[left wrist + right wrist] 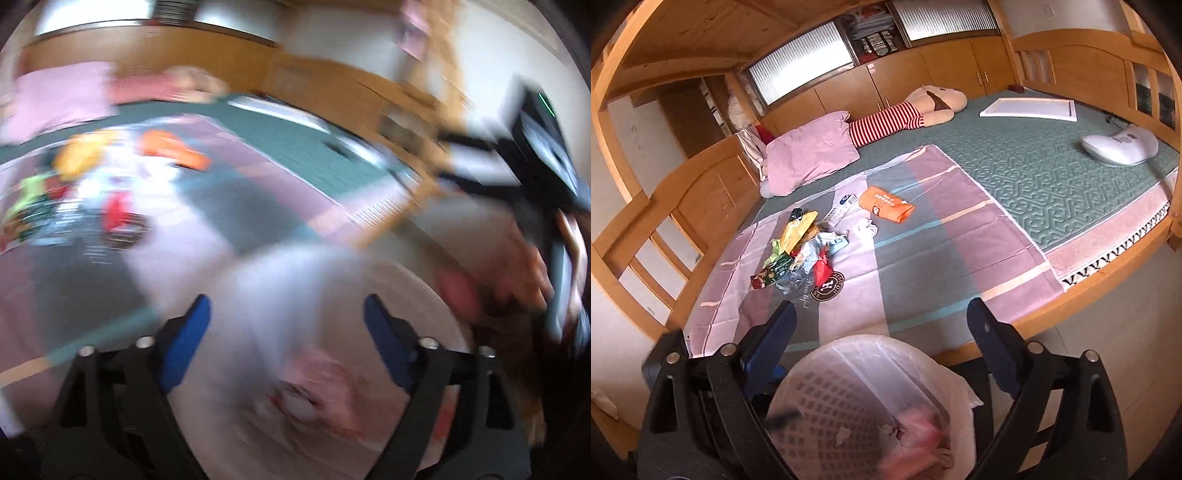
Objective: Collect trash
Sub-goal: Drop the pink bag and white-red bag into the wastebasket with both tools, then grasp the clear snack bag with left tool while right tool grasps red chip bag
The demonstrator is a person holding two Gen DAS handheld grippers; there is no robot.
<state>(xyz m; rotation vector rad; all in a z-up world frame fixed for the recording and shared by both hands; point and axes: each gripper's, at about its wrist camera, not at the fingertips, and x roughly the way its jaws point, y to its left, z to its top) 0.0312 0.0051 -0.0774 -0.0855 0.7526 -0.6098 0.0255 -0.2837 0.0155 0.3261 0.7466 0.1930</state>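
Across the bed point(1015, 177) a heap of wrappers point(801, 251) and an orange packet point(886, 204) wait, while pink trash point(916, 443) lies in my lined bin point(827, 373) and both my hand-held grippers point(882, 332) gape, released.

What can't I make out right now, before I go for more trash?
- Left wrist view: motion blur smears the trash pile; items unreadable.
- Right wrist view: pink item in the bin blurred, identity unclear.
- Bin bottom cut off by the frame edge and gripper bodies.
- Small print on the orange packet too small.
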